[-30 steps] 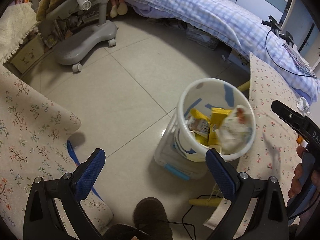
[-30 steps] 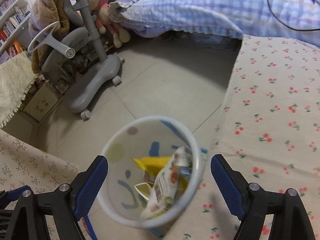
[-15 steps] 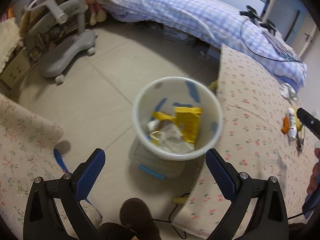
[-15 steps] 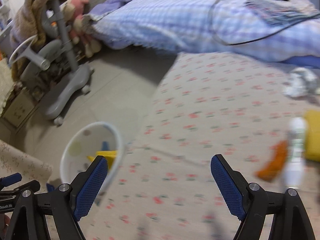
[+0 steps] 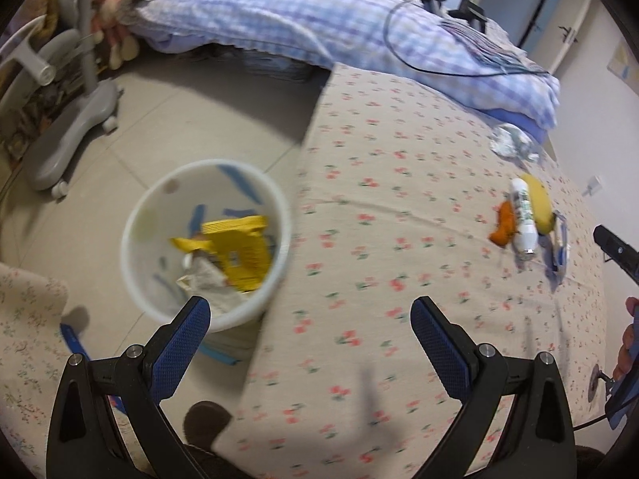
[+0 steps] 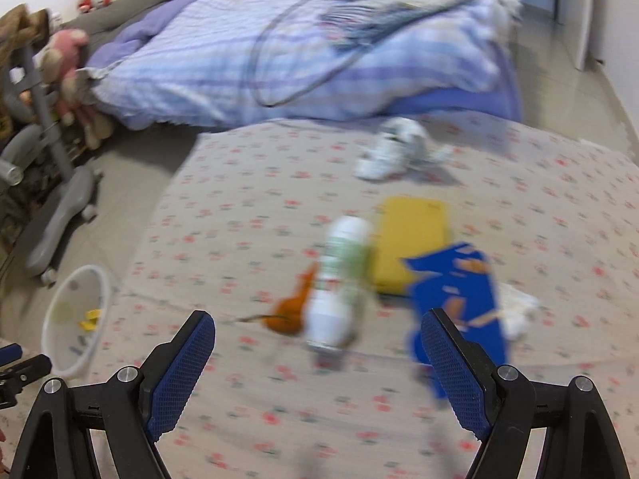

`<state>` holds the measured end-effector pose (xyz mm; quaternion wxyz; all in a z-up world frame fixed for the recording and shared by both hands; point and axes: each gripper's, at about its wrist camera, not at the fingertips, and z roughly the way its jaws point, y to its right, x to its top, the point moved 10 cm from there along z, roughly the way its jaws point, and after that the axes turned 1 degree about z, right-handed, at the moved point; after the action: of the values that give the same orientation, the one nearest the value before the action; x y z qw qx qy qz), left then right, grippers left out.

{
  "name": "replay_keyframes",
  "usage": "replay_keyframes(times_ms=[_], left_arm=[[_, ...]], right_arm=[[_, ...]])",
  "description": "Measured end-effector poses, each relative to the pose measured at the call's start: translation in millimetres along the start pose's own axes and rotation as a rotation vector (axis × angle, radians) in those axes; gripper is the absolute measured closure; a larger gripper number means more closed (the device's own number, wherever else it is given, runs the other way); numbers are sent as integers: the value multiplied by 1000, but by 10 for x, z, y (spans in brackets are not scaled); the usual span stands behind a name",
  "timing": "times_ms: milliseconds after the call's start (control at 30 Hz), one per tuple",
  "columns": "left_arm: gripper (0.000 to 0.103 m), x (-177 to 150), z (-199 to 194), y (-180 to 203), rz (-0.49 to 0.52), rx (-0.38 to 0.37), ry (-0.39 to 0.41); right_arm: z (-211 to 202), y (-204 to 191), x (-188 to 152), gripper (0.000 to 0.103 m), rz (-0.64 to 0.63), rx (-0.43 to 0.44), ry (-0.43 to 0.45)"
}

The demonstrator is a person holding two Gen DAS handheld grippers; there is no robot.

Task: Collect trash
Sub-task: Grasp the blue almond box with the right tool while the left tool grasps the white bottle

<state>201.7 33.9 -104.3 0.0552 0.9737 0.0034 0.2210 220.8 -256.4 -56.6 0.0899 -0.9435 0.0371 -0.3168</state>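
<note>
- A floral-printed cloth is seen spread over a low surface; a bed under a checked blue quilt lies behind it, with a black cable looped across
- The trash is clustered on the cloth: a white cylindrical bottle lying flat; an orange scrap touching its side; a flat yellow packet; a torn blue wrapper; crumpled white paper farther back
- A round white plastic bin is set on the tiled floor beside the cloth's edge; yellow wrappers are held inside
- The right gripper is held wide apart, empty, above the bottle
- The left gripper is likewise spread, nothing gripped
</note>
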Motion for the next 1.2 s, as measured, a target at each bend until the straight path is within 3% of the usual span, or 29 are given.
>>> replay_keyframes(times_ms=[467,867,1033,1200], left_arm=[[2,204,362,911,48,-63,-32],[2,386,775,1491,40,-93,-43],[2,451,758,1686,35,-127,-20],[2,517,655,1877,88,-114,31]], right_arm=[[162,877,-178,15,149,-86,-104],[673,996,-309,15,201,-77,-198],[835,1079,-343,17,223,-95,-220],[836,1174,-374,20,266,-108,-226]])
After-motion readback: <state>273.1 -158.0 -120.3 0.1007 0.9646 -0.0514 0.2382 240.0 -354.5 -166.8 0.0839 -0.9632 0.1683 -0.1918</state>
